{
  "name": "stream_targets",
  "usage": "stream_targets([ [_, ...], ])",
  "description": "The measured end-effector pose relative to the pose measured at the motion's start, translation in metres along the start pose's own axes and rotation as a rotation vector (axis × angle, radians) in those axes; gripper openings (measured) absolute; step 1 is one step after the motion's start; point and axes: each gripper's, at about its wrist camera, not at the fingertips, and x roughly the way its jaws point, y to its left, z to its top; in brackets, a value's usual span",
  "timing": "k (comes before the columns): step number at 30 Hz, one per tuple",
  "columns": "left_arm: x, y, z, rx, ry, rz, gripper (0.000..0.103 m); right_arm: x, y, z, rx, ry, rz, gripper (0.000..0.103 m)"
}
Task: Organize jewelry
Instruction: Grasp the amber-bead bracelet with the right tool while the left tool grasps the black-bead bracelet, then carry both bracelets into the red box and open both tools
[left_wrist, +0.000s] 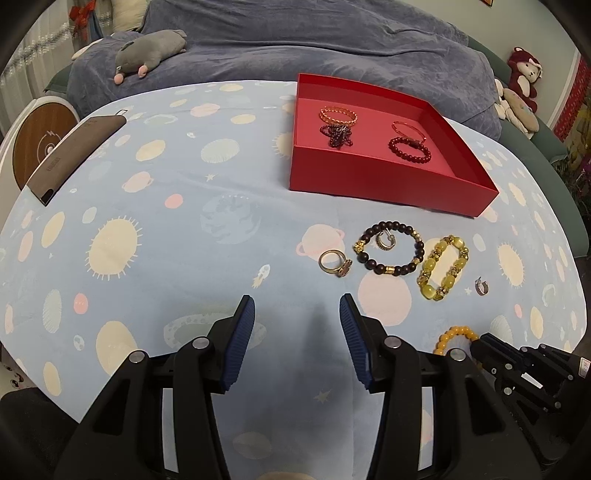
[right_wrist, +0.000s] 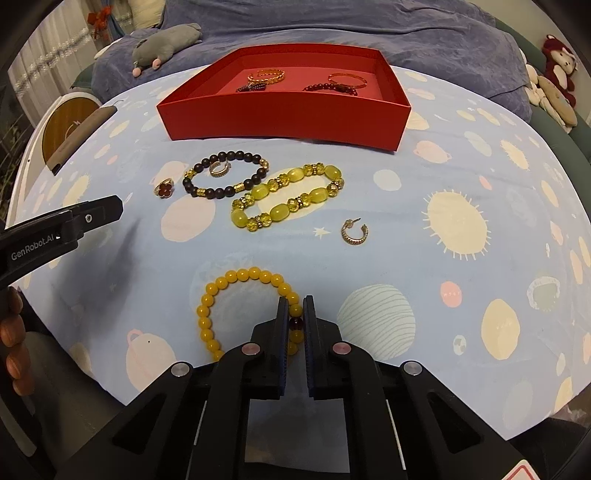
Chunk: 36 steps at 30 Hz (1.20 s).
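My right gripper (right_wrist: 295, 301) is shut on the orange bead bracelet (right_wrist: 236, 276), pinching it at a dark red bead on the space-print cloth. The same bracelet (left_wrist: 456, 332) shows at the lower right of the left wrist view. My left gripper (left_wrist: 297, 306) stands open over bare cloth with nothing between its fingers. Beyond lie a red-flower ring (left_wrist: 334, 263), a dark bead bracelet (left_wrist: 391, 248) with a hoop earring (left_wrist: 386, 240) inside it, a yellow-green bracelet (left_wrist: 443, 267) and another hoop earring (right_wrist: 354, 232). The red box (right_wrist: 280, 118) holds several bracelets.
A brown case (left_wrist: 74, 155) lies at the table's far left beside a round wooden-faced device (left_wrist: 40, 144). A grey plush (left_wrist: 151, 48) rests on the blue-covered sofa behind. More plush toys (left_wrist: 524, 74) sit at the far right. The table's edge curves close in front.
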Motion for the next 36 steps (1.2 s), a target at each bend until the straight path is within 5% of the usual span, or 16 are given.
stream_targets([
  [16, 0.042, -0.041, 0.039, 0.079, 0.000, -0.068, 0.045, 0.005, -0.033, 0.021, 0.119, -0.018, 0.030, 0.007],
  [24, 0.059, -0.049, 0.036, 0.138, 0.015, -0.054, 0.031, 0.008, -0.035, 0.024, 0.132, -0.015, 0.050, 0.007],
  [28, 0.058, -0.049, 0.036, 0.148, 0.007, -0.047, 0.011, 0.007, -0.035, 0.025, 0.136, -0.017, 0.055, 0.007],
  [36, 0.038, -0.043, 0.040, 0.099, 0.013, -0.115, 0.008, -0.006, -0.036, 0.031, 0.134, -0.043, 0.053, 0.007],
])
